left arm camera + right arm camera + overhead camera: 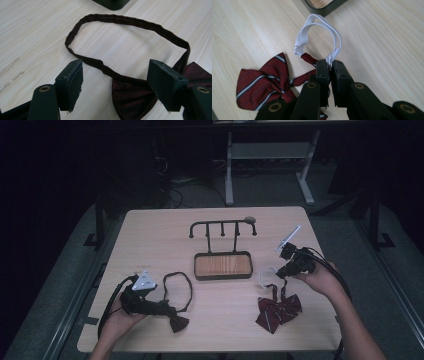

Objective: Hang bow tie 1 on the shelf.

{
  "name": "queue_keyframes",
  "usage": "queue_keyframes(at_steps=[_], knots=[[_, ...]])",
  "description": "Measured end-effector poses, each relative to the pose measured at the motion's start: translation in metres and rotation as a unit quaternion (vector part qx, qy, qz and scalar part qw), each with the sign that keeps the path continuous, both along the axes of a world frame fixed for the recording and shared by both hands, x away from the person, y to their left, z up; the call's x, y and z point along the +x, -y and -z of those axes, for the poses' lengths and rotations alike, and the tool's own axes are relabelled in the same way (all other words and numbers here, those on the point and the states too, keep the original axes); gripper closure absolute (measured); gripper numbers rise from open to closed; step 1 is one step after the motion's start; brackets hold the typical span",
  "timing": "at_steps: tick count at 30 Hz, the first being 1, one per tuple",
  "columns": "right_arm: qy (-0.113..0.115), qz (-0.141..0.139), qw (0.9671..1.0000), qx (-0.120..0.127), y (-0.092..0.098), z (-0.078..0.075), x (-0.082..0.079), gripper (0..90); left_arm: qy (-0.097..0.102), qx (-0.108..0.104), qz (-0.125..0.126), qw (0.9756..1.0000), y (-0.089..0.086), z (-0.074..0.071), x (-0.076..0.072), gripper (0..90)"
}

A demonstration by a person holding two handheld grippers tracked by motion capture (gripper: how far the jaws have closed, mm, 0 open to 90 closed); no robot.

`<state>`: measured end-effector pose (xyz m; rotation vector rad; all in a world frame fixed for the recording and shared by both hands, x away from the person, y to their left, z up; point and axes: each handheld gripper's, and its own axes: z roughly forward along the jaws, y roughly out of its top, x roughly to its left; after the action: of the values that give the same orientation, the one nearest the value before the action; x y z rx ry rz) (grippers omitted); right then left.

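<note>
A striped red bow tie (277, 309) (264, 83) hangs partly off the table by its white elastic loop (319, 35) (267, 276). My right gripper (330, 63) (280, 272) is shut on that elastic where it is knotted. A plain dark maroon bow tie (130, 96) (177, 322) lies on the table at the left, its neck strap (125, 22) (177, 287) spread in a loop. My left gripper (115, 77) (165, 309) stands open low over it, jaws either side of the bow where the strap joins, not pressing on it.
A black hanger stand (222, 227) with pegs rises from a wood-lined tray (223, 276) at the table's middle back. Table edges run close to both hands at the front. Cables trail from each gripper.
</note>
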<state>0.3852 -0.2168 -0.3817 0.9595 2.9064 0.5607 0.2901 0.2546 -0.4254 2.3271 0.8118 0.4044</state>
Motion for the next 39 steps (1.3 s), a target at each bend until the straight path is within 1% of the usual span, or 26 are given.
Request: queue_keyframes(at_steps=[15, 22, 27, 35, 39], knots=[[0.02, -0.028, 0.9994, -0.007, -0.01, -0.024, -0.012, 83.8, -0.001, 0.001, 0.0, 1.0, 0.0, 0.0, 0.0, 29.6], [0.023, -0.034, 0.9991, -0.009, -0.013, -0.032, -0.016, 83.8, -0.001, 0.001, 0.0, 1.0, 0.0, 0.0, 0.0, 29.6], [0.025, -0.041, 0.9988, -0.006, -0.013, -0.037, -0.018, 83.8, -0.001, 0.002, 0.001, 1.0, 0.0, 0.0, 0.0, 29.5], [0.027, -0.049, 0.9984, 0.002, -0.014, -0.047, -0.021, 83.9, -0.001, -0.001, 0.0, 1.0, 0.001, 0.001, 0.0, 29.5], [0.031, -0.051, 0.9982, 0.002, -0.016, -0.053, -0.021, 83.9, -0.001, -0.002, -0.001, 1.0, 0.001, 0.001, 0.0, 29.5]])
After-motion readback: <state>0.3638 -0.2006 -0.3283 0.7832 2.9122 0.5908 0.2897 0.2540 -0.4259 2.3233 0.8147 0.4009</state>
